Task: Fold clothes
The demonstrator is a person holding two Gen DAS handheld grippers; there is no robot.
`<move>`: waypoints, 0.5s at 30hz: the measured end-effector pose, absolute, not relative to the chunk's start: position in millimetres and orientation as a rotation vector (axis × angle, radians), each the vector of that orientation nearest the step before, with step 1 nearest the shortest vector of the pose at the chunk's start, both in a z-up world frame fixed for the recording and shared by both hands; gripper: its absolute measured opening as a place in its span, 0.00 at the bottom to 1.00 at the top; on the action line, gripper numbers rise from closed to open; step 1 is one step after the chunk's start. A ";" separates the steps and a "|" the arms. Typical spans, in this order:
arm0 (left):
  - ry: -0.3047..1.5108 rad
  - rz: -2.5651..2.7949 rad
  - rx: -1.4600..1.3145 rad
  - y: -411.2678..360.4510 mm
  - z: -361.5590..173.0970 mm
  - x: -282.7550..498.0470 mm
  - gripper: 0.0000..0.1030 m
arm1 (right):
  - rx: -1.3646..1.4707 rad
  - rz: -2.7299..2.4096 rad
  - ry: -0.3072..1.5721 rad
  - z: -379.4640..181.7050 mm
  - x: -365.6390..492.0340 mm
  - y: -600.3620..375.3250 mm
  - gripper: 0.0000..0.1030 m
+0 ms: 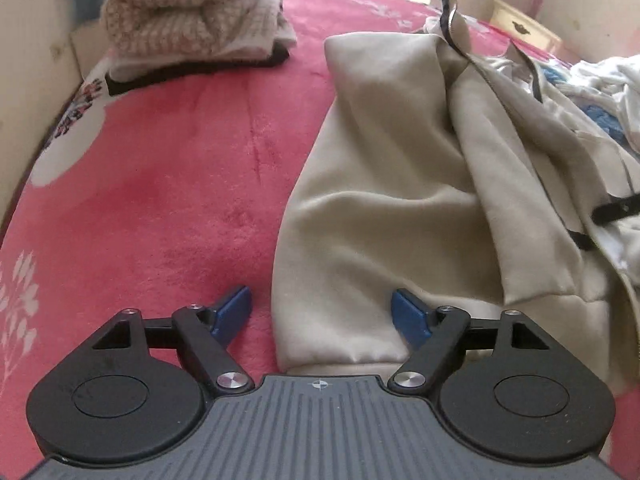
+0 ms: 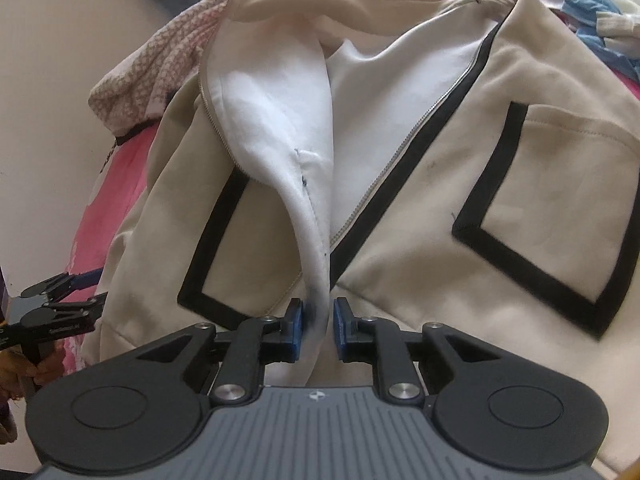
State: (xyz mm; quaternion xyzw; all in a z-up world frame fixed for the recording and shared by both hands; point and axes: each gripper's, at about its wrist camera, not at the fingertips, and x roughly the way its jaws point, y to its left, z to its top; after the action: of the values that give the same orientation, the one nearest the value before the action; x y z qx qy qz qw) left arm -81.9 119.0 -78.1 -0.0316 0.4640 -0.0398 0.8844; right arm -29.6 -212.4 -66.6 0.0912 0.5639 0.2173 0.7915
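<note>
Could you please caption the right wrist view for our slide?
Right hand-held gripper pinching the beige jacket's open front edge.

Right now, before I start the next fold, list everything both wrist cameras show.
Zip-up jacket: one, beige with black trim and white lining, spread open on the blanket.
Jacket sleeve: one, beige, lying between the left gripper's fingers.
Folded knit garment: one, cream and brown, far left corner.
Blanket: one, pink with white flowers, under everything.
Loose clothes: a pile, white and blue, far right.
Nightstand: one, cream, beyond the bed.
Left gripper: open.
Right gripper: shut on the lining edge.
</note>
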 end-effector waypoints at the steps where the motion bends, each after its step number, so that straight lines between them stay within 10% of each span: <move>1: 0.954 -0.068 -0.063 117.1 -76.4 -82.7 0.69 | 0.198 0.466 1.215 -66.8 -29.7 -212.0 0.18; 4: 0.920 -0.018 -0.077 117.6 -66.9 -85.6 0.21 | 0.211 0.462 1.213 -67.5 -29.9 -213.3 0.18; 6: 0.890 0.021 -0.104 123.8 -57.6 -87.4 0.06 | 0.216 0.461 1.210 -67.3 -30.5 -213.7 0.18; 15: 0.575 0.312 -0.222 212.2 59.9 -69.6 0.01 | 0.222 0.459 1.180 -60.3 -32.5 -218.0 0.17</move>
State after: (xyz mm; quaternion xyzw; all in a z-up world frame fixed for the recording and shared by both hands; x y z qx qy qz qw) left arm -69.6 212.2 59.9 -0.1086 0.2816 0.1528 0.9410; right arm -32.5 -218.0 -60.3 0.1033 0.5500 0.2140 0.8006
